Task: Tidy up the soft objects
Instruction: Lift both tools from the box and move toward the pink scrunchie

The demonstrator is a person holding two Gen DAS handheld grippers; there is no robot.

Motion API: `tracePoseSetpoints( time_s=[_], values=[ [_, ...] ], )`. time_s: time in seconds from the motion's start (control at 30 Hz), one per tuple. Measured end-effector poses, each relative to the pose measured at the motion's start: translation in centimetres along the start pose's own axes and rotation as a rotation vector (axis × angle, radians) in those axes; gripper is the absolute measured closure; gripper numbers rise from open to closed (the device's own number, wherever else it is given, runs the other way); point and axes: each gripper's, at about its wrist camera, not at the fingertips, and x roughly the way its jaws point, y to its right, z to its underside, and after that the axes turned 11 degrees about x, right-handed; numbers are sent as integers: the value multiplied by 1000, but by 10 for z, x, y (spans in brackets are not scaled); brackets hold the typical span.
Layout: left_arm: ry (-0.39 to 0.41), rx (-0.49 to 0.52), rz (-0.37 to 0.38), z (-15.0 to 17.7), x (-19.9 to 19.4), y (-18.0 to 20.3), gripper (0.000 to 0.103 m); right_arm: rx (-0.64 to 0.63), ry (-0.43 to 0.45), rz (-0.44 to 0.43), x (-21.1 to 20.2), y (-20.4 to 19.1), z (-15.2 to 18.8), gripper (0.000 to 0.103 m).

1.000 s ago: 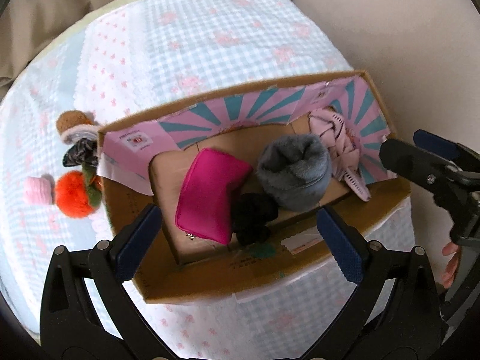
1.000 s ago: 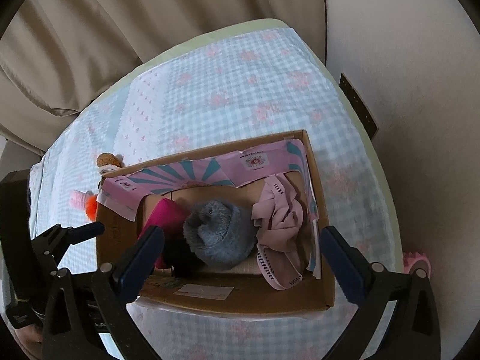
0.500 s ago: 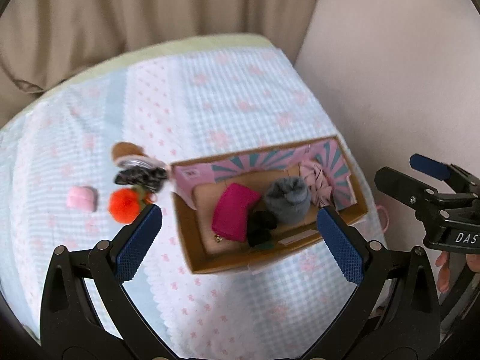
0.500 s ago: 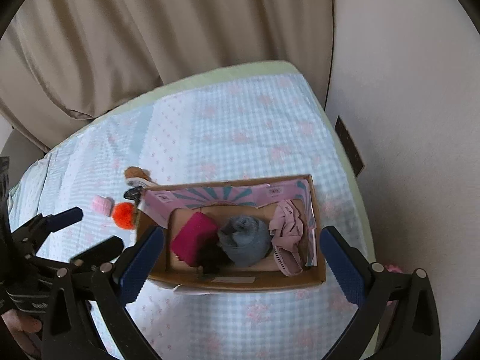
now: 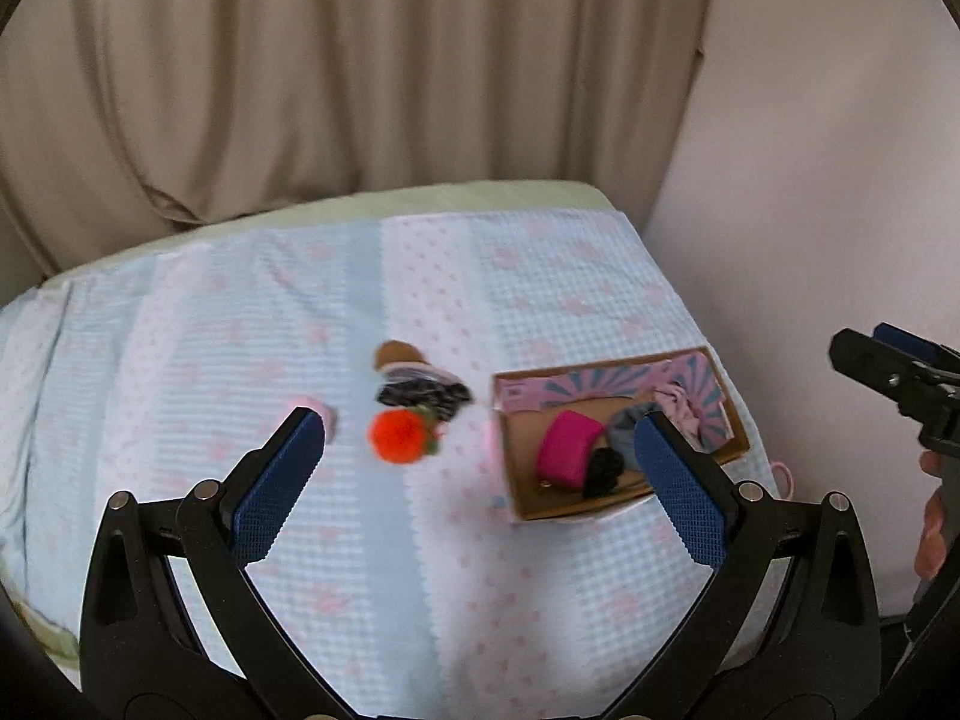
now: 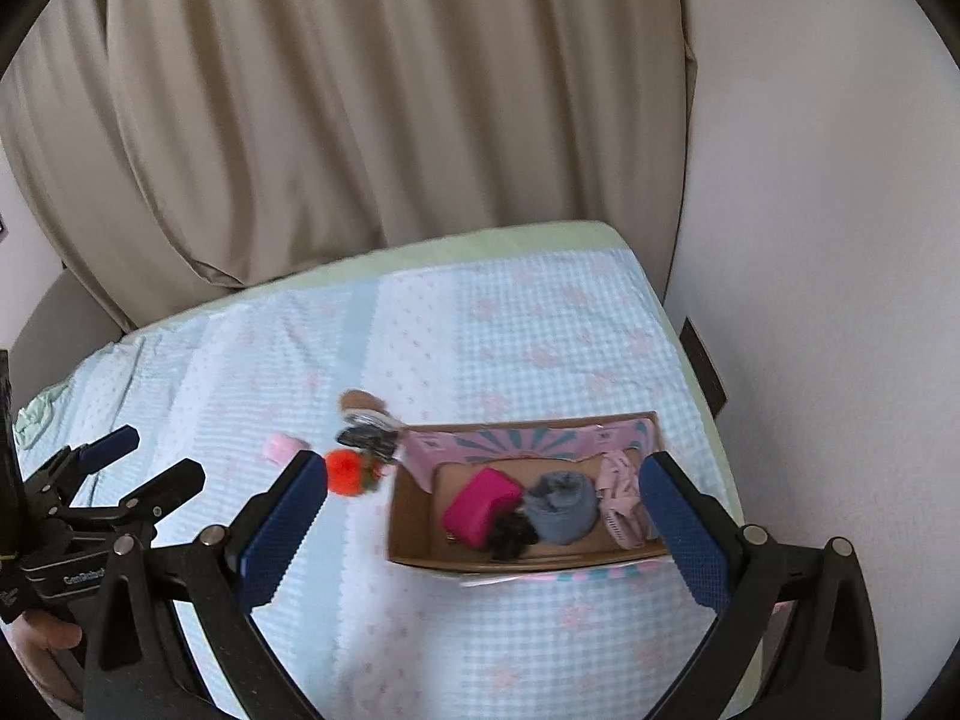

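Observation:
A cardboard box (image 5: pixel 522 483) (image 6: pixel 408 531) with pink-and-teal flaps sits on the bed at the right. It holds a magenta pouch (image 5: pixel 567 447) (image 6: pixel 480 507), a black fuzzy item (image 5: pixel 605 468) (image 6: pixel 510 534), a grey rolled cloth (image 6: pixel 561 507) and a pink garment (image 5: pixel 681 405) (image 6: pixel 621 495). Left of the box lie an orange pompom (image 5: pixel 399 435) (image 6: pixel 347 471), a dark patterned item (image 5: pixel 423 393) (image 6: pixel 366 438), a brown plush piece (image 5: pixel 396 354) (image 6: pixel 360 401) and a small pink item (image 6: pixel 279 447). My left gripper (image 5: pixel 480 468) and right gripper (image 6: pixel 483 510) are open, empty and high above the bed.
The bed carries a light blue and pink checked cover (image 5: pixel 240 330) (image 6: pixel 540 330). Beige curtains (image 5: pixel 360 72) hang behind it and a pale wall (image 6: pixel 828 240) stands at the right. A small pink ring (image 5: pixel 783 474) lies at the bed's right edge.
Both grippers have pulled up and back from the box, so the whole bed and the curtains now show. The left view has shifted left toward the loose items. Both stay open.

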Motion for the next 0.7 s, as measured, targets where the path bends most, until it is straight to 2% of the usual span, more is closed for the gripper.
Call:
tracePoseSetpoints(
  time_s=[0.37, 0.7],
  values=[
    [89, -71, -38, 32, -70, -80, 0, -17, 107, 13, -38, -64, 30, 0],
    [75, -118, -25, 52, -79, -150, 0, -7, 70, -15, -16, -116, 45, 0]
  ],
)
